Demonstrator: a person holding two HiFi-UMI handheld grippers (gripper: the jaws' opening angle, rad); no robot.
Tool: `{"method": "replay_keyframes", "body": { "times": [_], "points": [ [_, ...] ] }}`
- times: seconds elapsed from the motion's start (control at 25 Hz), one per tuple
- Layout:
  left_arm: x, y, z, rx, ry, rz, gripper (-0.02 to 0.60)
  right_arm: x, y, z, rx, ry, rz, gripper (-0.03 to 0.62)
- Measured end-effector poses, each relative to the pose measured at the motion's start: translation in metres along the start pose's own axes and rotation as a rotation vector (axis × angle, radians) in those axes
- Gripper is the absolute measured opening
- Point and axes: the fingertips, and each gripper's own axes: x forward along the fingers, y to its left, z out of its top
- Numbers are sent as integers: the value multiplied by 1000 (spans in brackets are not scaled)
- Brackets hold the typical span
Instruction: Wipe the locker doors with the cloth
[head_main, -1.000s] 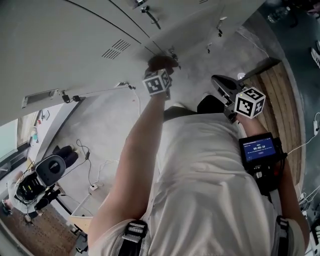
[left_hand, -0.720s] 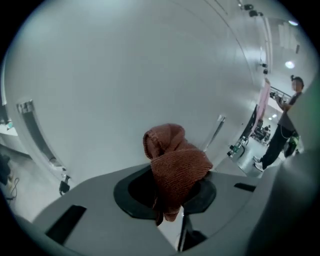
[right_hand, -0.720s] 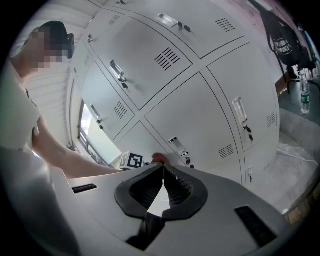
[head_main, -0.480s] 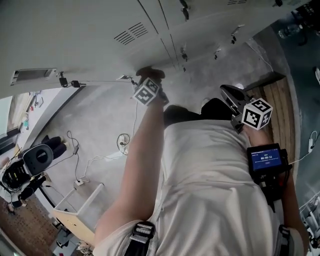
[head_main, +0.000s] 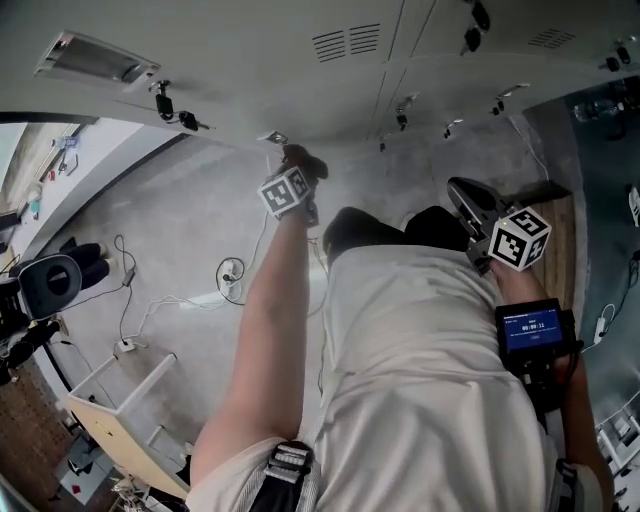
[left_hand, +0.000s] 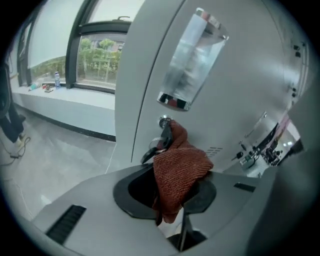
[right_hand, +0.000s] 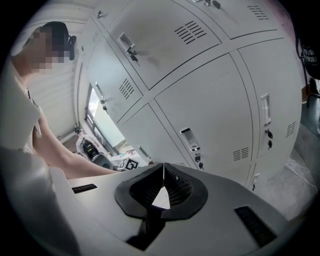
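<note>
The cloth (left_hand: 181, 169) is a rust-red ribbed knit, bunched into a soft lump. The left gripper (left_hand: 165, 145) has its dark fingers (left_hand: 154, 150) clamped on it, and folds spill over them toward the camera. The cloth's top end lies against the smooth, pale grey metal locker door (left_hand: 240, 65), just beside a small round lock (left_hand: 163, 120) and below a clear plastic label pocket (left_hand: 190, 60). The right gripper (right_hand: 163, 185) hangs well apart from the lockers, its black ribbed fingers (right_hand: 178, 188) closed together on nothing.
</note>
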Motion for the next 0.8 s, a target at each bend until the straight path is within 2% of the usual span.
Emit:
{"method": "replay_keyframes", "body": {
  "times": [0.04,0.12,0.2,0.28,0.36,0.48,0.56,0.68,0.8],
  "points": [
    [-3,9,-7,45,35,13,74,4,4,1,-8,5,8,18],
    [-16,35,-14,129,79,99,74,9,10,3,-21,9,19,18],
    [-36,56,1,191,23,205,74,12,11,6,-19,3,17,18],
    [-56,61,30,260,-93,264,74,11,10,4,-3,-2,9,18],
    [-68,53,54,342,-173,263,74,7,8,-4,19,4,-5,18],
    [-58,36,58,438,-155,207,74,4,3,-13,39,14,-21,18],
    [-47,37,53,425,-150,208,74,4,0,-15,38,11,-27,18],
    [-29,44,43,340,-164,212,74,3,-9,-16,37,-7,-43,18],
    [-8,51,24,323,-130,222,74,0,-22,-24,46,-20,-70,18]
  ]
}}
